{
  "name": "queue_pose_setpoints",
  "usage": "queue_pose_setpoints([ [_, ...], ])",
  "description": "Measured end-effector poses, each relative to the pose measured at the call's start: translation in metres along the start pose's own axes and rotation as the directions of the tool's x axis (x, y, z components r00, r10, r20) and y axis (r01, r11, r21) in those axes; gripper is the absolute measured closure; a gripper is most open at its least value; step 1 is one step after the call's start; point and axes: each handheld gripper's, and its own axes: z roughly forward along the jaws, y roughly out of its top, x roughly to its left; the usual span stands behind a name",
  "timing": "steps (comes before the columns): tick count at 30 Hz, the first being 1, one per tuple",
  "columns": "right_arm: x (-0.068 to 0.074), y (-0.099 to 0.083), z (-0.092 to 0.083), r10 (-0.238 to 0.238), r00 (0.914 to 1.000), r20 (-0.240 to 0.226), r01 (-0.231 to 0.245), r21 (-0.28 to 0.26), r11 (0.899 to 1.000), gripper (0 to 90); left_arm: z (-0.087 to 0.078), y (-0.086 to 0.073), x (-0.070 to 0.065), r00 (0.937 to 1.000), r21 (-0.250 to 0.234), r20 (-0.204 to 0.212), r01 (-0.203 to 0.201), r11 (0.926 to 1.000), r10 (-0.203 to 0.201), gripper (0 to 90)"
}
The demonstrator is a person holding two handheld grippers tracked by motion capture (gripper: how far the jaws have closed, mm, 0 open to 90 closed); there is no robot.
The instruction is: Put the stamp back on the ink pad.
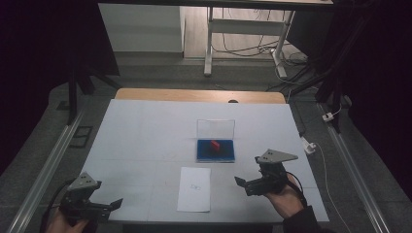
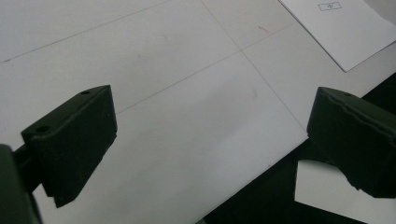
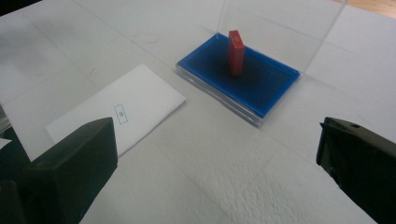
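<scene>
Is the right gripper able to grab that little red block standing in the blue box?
Probably yes. The right gripper has its jaws wide open and faces the red block. The clear lid stands open behind the block, and bare table lies between the two.

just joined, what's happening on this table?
A person holds a claw in each hand at a white table. Both claws are open and hold nothing. The right claw points toward a red block standing upright on a blue pad in an open clear case. The left claw hovers at the near edge, beside a sheet of paper.
</scene>
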Motion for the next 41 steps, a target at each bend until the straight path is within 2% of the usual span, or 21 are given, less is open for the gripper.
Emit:
queue_pose_setpoints([
  [10,-0.007,-0.022,-0.024,0.043,0.9972,0.061,-0.042,-0.01,0.999,0.0,0.0,0.0,0.0,1.0,0.001,-0.002,0.0,1.0,0.0,1.9],
  [15,-0.011,-0.034,-0.036,0.066,0.9919,0.109,-0.064,-0.018,0.998,0.0,0.0,0.0,0.0,1.0,0.001,-0.002,0.001,1.0,-0.001,1.8],
  [20,-0.016,-0.044,-0.045,0.088,0.987,0.134,-0.087,-0.02,0.996,0.0,0.0,0.0,0.0,1.0,0.001,-0.003,0.0,1.0,0.0,1.8],
  [27,-0.016,-0.056,-0.053,0.112,0.9821,0.151,-0.116,0.015,0.993,0.0,0.0,0.0,0.0,1.0,0.0,-0.004,0.001,1.0,-0.001,1.8],
  [35,-0.012,-0.069,-0.056,0.113,0.9762,0.185,-0.132,0.094,0.987,0.0,0.0,0.0,0.0,1.0,-0.001,-0.005,0.0,1.0,0.0,1.8],
  [41,-0.013,-0.07,-0.056,0.129,0.9746,0.183,-0.15,0.105,0.983,0.0,0.0,0.001,0.0,1.0,-0.002,-0.003,0.0,1.0,0.0,1.8],
])
